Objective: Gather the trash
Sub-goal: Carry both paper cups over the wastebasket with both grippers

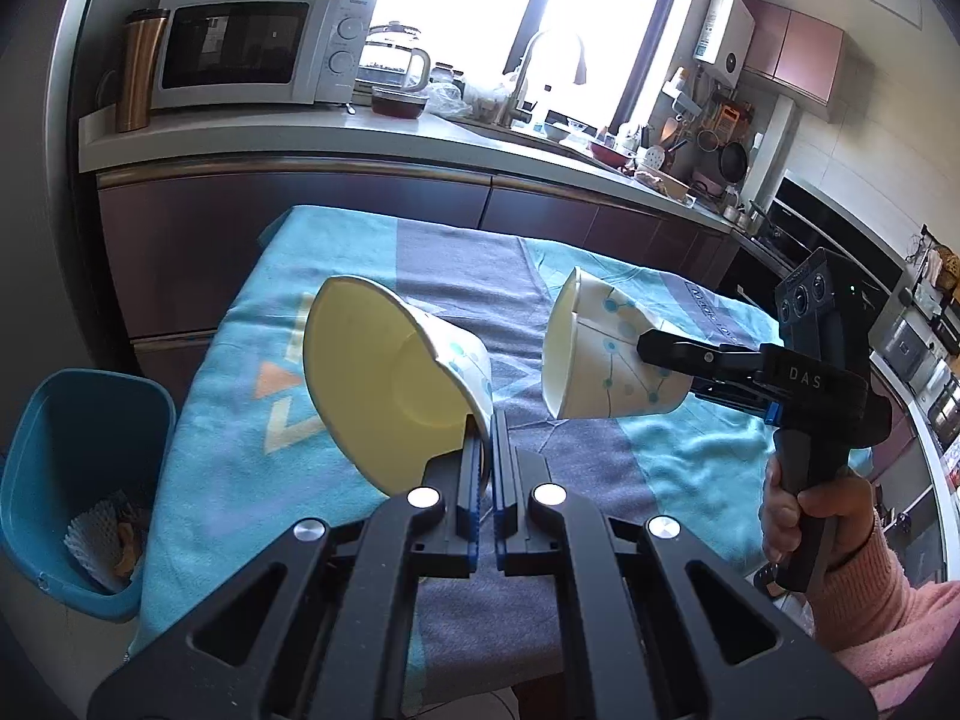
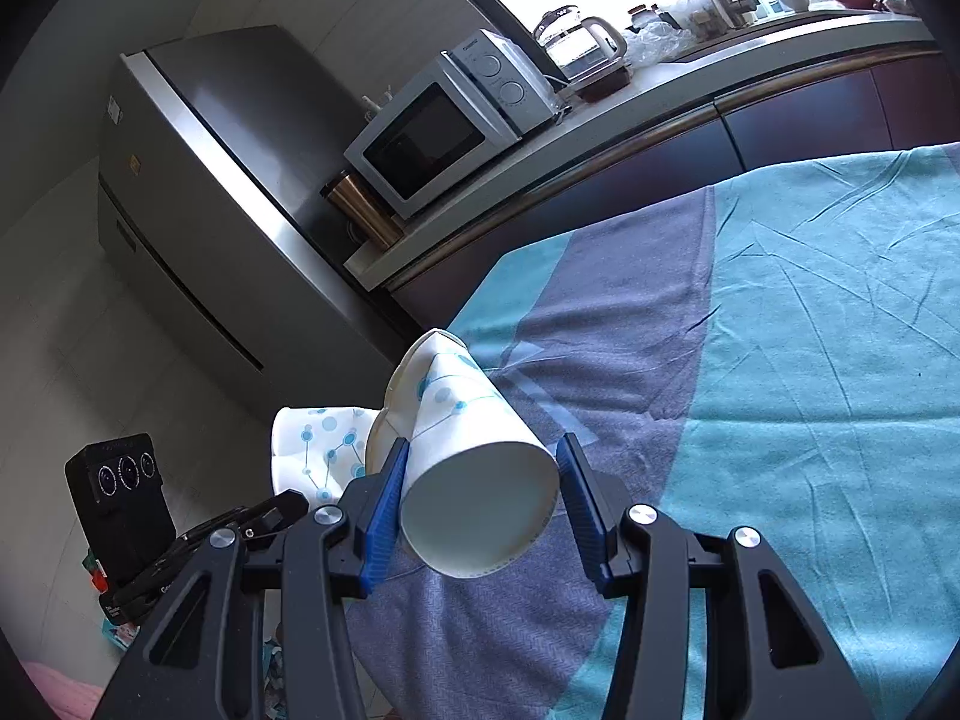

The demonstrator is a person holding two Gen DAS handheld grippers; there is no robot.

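My left gripper (image 1: pixel 487 438) is shut on the rim of a white paper cup (image 1: pixel 384 384) with blue dots, pinching its wall and holding it tilted above the table. My right gripper (image 2: pixel 480 480) is shut on a second, crumpled paper cup (image 2: pixel 474 468), squeezed across its body with the bottom facing the camera. In the left wrist view that cup (image 1: pixel 606 354) hangs to the right in the right gripper (image 1: pixel 660 354), held by a hand in a pink sleeve. In the right wrist view the first cup (image 2: pixel 318 444) shows at the left. A blue trash bin (image 1: pixel 78 480) stands on the floor left of the table.
The table is covered by a teal and grey cloth (image 1: pixel 600 480). The bin holds white paper and scraps. Behind the table runs a kitchen counter (image 1: pixel 360 132) with a microwave (image 1: pixel 240 48), a kettle and a steel flask. A fridge (image 2: pixel 198 192) stands at the left.
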